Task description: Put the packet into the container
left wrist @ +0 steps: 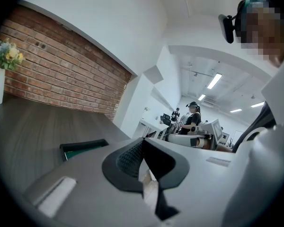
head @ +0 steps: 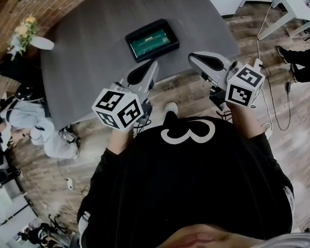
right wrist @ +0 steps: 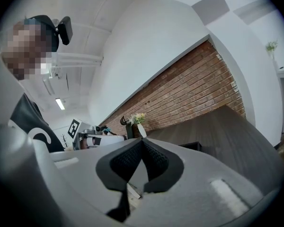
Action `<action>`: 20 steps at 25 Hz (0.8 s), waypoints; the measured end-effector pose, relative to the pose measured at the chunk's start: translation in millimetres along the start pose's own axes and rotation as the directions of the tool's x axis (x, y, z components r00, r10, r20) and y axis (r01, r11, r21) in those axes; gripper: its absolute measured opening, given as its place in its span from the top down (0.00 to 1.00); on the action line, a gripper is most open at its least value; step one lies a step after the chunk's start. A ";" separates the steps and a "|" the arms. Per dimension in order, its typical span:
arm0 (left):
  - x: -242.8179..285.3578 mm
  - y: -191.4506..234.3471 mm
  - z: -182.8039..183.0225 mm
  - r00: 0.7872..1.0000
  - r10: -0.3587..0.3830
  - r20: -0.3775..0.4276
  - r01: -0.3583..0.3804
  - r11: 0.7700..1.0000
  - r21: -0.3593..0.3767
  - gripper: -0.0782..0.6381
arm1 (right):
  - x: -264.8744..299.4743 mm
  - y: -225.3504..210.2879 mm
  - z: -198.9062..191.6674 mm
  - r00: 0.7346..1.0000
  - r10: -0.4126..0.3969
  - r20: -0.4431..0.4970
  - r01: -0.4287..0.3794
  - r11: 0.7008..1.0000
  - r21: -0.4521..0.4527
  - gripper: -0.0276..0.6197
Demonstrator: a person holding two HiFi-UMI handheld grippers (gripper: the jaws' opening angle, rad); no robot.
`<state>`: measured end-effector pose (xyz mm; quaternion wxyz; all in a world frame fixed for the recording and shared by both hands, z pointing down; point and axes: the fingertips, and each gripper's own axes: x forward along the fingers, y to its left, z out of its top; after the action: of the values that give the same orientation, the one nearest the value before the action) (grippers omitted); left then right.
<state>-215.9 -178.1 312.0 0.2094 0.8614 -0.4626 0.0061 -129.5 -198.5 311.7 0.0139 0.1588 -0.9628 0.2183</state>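
Observation:
A black container (head: 147, 27) stands on the round grey table (head: 88, 50) with a green packet (head: 151, 39) lying inside it. My left gripper (head: 144, 68) hangs at the table's near edge, just short of the container, with its jaws shut and nothing between them. My right gripper (head: 204, 61) is held over the floor to the right of the table, also shut and empty. In the left gripper view the container (left wrist: 83, 145) shows low on the table beyond the closed left gripper (left wrist: 142, 141). In the right gripper view the right gripper (right wrist: 142, 140) is closed, with the container (right wrist: 191, 145) behind it.
A white vase with flowers (head: 26, 32) stands at the table's far left edge by the brick wall. A person crouches on the wood floor at left (head: 36, 128). Cables (head: 271, 97), a white desk (head: 294, 4) and someone's legs (head: 299, 61) are at right.

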 end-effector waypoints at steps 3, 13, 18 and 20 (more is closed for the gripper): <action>1.2 -3.8 -1.4 1.000 -0.003 0.001 0.003 1.000 0.000 0.87 | -1.8 0.3 -1.9 1.000 0.004 0.001 -0.004 1.000 0.005 0.95; 7.2 -8.3 -4.0 1.000 -0.012 -0.015 0.012 1.000 0.004 0.88 | -5.6 -1.2 -1.8 1.000 0.001 -0.006 -0.001 1.000 0.007 0.95; 8.3 -5.7 -4.2 0.999 -0.022 -0.034 0.023 1.000 0.011 0.88 | 0.8 -0.5 1.3 1.000 0.003 -0.003 -0.003 1.000 0.006 0.95; 7.8 -4.0 -2.5 0.999 -0.026 -0.040 0.026 1.000 0.012 0.88 | 3.3 0.5 2.9 1.000 0.000 -0.015 0.001 1.000 0.004 0.95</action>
<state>-207.8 -181.5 314.5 0.2132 0.8684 -0.4470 0.0234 -132.7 -200.3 309.2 0.0208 0.1575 -0.9622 0.2214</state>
